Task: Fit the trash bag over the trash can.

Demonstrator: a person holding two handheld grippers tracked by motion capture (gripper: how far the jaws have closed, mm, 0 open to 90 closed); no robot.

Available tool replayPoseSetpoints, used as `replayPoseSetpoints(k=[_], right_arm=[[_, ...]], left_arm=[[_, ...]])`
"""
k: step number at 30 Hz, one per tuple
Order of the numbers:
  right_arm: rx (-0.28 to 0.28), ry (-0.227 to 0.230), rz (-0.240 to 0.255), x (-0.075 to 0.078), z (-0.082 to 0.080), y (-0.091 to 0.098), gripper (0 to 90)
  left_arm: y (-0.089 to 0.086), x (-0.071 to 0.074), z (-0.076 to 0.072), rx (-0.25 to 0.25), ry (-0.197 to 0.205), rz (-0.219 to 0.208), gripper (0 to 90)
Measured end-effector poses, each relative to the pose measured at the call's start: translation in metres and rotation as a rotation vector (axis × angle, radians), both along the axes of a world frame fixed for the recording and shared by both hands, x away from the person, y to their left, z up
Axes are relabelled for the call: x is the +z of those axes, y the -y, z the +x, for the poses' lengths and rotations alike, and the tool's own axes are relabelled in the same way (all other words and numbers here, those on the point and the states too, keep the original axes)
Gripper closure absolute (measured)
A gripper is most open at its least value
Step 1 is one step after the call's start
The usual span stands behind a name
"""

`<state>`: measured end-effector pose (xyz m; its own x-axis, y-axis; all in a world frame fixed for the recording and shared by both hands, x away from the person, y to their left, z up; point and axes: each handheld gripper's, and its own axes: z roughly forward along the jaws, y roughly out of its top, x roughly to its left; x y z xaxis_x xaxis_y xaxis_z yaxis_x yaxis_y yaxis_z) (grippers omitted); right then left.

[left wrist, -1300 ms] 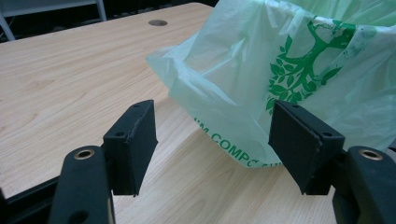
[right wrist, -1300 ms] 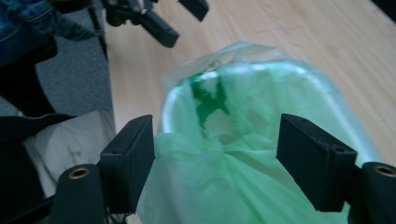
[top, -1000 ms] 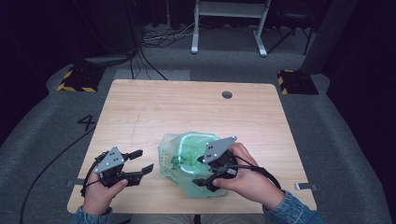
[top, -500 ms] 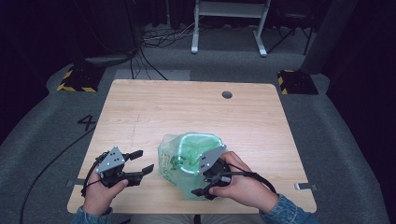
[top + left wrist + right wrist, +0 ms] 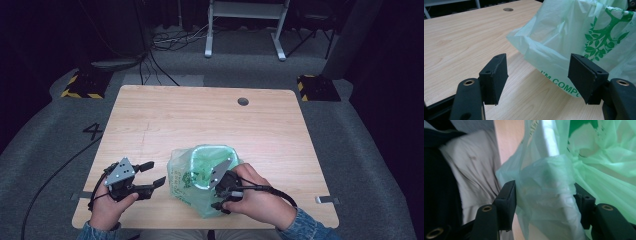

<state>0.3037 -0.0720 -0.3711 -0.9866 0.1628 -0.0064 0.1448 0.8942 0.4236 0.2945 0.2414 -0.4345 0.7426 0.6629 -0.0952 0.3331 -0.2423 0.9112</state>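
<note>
Green plastic bag [image 5: 197, 182] sits near the front edge of the counter [image 5: 200, 120], a little right of that edge's middle, mouth open and facing up. Printed dark green tree and lettering on its side, seen in the left gripper view [image 5: 604, 32]. Right gripper [image 5: 220, 192] is at the bag's front right side, over the rim; its jaws have just been closing, and the right gripper view shows a bunched fold of the thin bag [image 5: 544, 195] between them, film lying against both pads. Whether the pads press it firmly I cannot tell; jaws stand at a middling width. Pale cloth of the person's clothing shows beyond the counter's front edge in that view. Left gripper [image 5: 152, 175] rests toward the front left corner, just beside the bag but apart from it, jaws wide with nothing between them; they point toward the bag's left side. A small round hole [image 5: 243, 101] marks the counter near its far edge, right of middle.
</note>
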Motion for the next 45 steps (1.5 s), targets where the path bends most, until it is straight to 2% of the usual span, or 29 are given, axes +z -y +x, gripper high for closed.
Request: replayPoseSetpoints(k=[4,7,10,11,12,15,17,20,21,22,25,27,30,33,37,40,44,45], right_arm=[[-0.038,0.043,-0.073,-0.001,-0.003,-0.006,48.4],[-0.069,0.059,-0.102,-0.001,-0.004,-0.009,48.8],[-0.068,0.06,-0.125,-0.001,-0.005,-0.011,43.3],[-0.059,0.057,-0.118,-0.001,-0.006,-0.012,40.3],[-0.055,0.053,-0.106,-0.001,-0.005,-0.011,38.6],[-0.046,0.032,0.002,0.002,-0.007,-0.007,32.2],[-0.037,0.043,0.082,0.009,-0.009,0.0,29.9],[-0.053,0.06,0.21,0.02,-0.012,0.016,29.3],[-0.075,0.077,0.275,0.024,-0.013,0.026,29.1],[-0.107,0.089,0.311,0.027,-0.013,0.034,28.9],[-0.19,0.16,0.388,0.033,-0.016,0.057,26.3],[-0.242,0.174,0.433,0.034,-0.019,0.07,24.3],[-0.292,0.19,0.437,0.028,-0.021,0.078,23.3],[-0.337,0.184,0.427,0.014,-0.019,0.084,22.6],[-0.339,0.149,0.412,-0.007,-0.018,0.08,25.3],[-0.341,0.126,0.417,-0.016,-0.016,0.077,29.7],[-0.359,0.119,0.402,-0.025,-0.013,0.073,32.7],[-0.367,0.106,0.403,-0.029,-0.01,0.073,33.6]], left_arm=[[0.001,0.0,-0.001,-0.001,-0.004,-0.005,31.9],[0.001,0.001,-0.001,-0.008,-0.003,-0.005,31.9],[0.003,0.001,-0.002,-0.011,0.001,-0.014,31.8],[0.003,0.002,-0.002,-0.014,0.002,-0.011,31.8],[0.004,0.003,-0.003,-0.021,0.003,-0.016,31.8],[0.007,0.008,-0.006,-0.06,0.001,-0.075,31.9],[0.011,0.012,-0.01,-0.073,0.017,-0.069,31.8],[0.02,0.018,-0.014,-0.104,0.038,-0.059,31.0],[0.023,0.019,-0.016,-0.117,0.041,-0.055,31.0],[0.027,0.021,-0.017,-0.13,0.039,-0.054,30.8],[0.039,0.025,-0.021,-0.173,0.052,-0.045,29.8],[0.049,0.026,-0.023,-0.209,0.064,-0.03,29.0],[0.062,0.023,-0.024,-0.235,0.061,-0.004,27.7],[0.071,0.017,-0.023,-0.235,0.056,0.025,26.4],[0.084,0.007,-0.02,-0.232,0.048,0.048,26.6],[0.091,0.001,-0.017,-0.224,0.037,0.045,27.4],[0.095,-0.007,-0.012,-0.192,0.049,0.076,30.3],[0.095,-0.008,-0.01,-0.188,0.052,0.08,31.0]])
